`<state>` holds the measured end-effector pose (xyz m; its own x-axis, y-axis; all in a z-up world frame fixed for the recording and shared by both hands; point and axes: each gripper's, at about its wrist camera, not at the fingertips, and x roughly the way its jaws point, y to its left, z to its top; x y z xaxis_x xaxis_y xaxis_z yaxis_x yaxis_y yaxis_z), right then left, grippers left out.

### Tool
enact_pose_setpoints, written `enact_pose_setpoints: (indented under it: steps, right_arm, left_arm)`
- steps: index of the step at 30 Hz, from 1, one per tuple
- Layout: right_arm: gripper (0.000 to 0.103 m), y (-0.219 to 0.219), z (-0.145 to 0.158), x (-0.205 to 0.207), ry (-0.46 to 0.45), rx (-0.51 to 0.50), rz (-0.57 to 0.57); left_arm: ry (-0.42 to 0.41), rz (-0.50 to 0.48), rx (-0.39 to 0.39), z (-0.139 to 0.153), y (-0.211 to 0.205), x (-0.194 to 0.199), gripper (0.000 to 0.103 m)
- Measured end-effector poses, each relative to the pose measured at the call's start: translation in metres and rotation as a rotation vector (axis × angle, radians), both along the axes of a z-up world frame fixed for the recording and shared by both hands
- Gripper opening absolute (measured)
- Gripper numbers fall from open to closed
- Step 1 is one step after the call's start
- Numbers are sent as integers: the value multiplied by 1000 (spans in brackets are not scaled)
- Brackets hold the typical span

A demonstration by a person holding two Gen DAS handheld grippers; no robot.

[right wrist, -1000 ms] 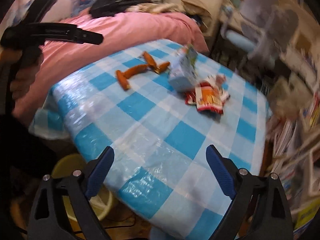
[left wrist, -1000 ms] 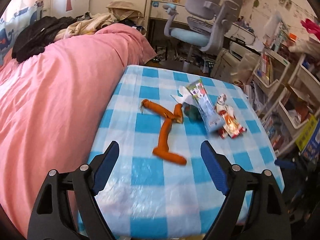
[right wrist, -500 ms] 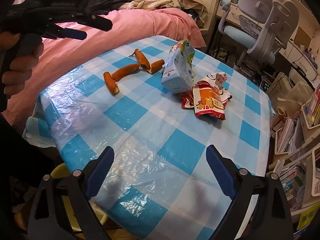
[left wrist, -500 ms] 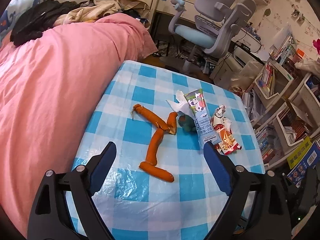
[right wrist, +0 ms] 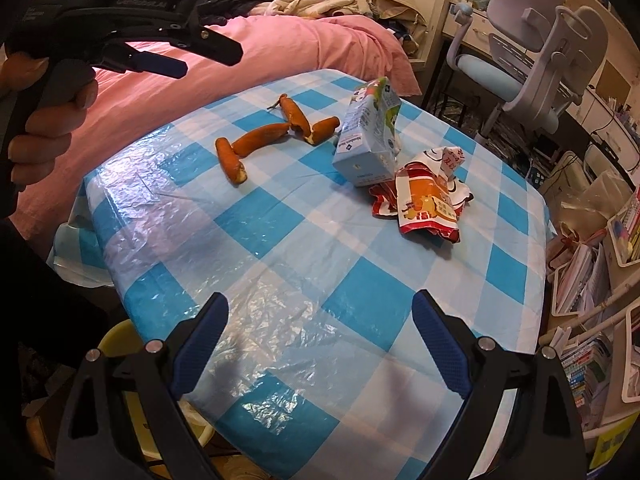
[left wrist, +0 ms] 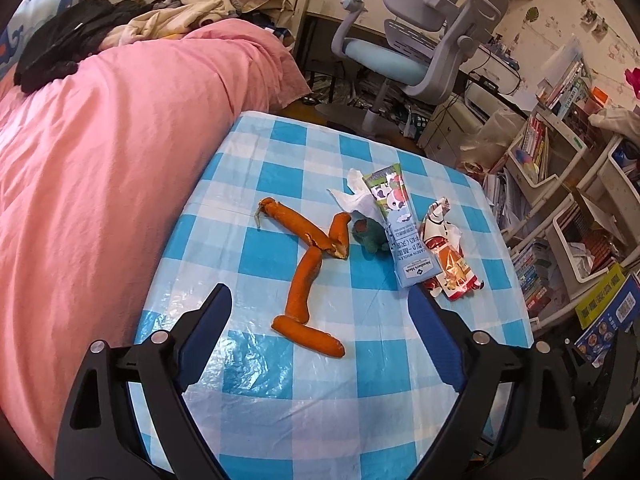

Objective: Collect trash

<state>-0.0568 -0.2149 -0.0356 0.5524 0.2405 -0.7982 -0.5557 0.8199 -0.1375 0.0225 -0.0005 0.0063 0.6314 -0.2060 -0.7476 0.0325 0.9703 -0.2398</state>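
Note:
On the blue-checked table (left wrist: 256, 368) lie orange peel strips (left wrist: 306, 276), a white tissue (left wrist: 354, 198), a small dark green lump (left wrist: 366, 234), a pale blue milk carton (left wrist: 400, 232) and a red-and-white snack wrapper (left wrist: 448, 256). My left gripper (left wrist: 318, 304) hovers above the near end of the peel, open wide with nothing held. My right gripper (right wrist: 320, 308) stands open over the bare near part of the table (right wrist: 304, 240), well short of the carton (right wrist: 366, 136), wrapper (right wrist: 428, 196) and peel (right wrist: 260, 140). The left gripper (right wrist: 208, 62), held by a hand (right wrist: 36, 120), shows at the upper left.
A pink bed (left wrist: 100, 160) borders the table's left side. A grey-blue office chair (left wrist: 420, 48) stands beyond the far edge. Crowded bookshelves (left wrist: 560, 184) line the right. A yellow bin (right wrist: 120, 340) sits on the floor below the table's near corner.
The left gripper has shifted a little sideways over the table and its jaws have spread slightly wider. The right gripper's view has steadied. The trash has not moved.

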Motion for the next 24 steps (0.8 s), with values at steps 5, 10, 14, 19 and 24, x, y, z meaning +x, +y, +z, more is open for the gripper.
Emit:
enact_pose_setpoints:
  steps: [5,10,14,19,24]
  right_arm:
    - [89,2,-1,-1,-1,-3,11]
    - [89,4,-2,-2,1,-12,19]
    - [89,6,-3,-3,1,-18,27]
    - [89,8,-5,-3,2,-23,35]
    - [89,9,-5,-3,3,-28,40]
  left_arm:
    - [0,4,-2,0,1,1,87]
    - [1,4,-1,-1,1,1,87]
    - [4,-1,7,-2,1,2,87]
    - [8,-4,13,-3,0,3,88]
    - [8,-4,14,-3,-1,3,88]
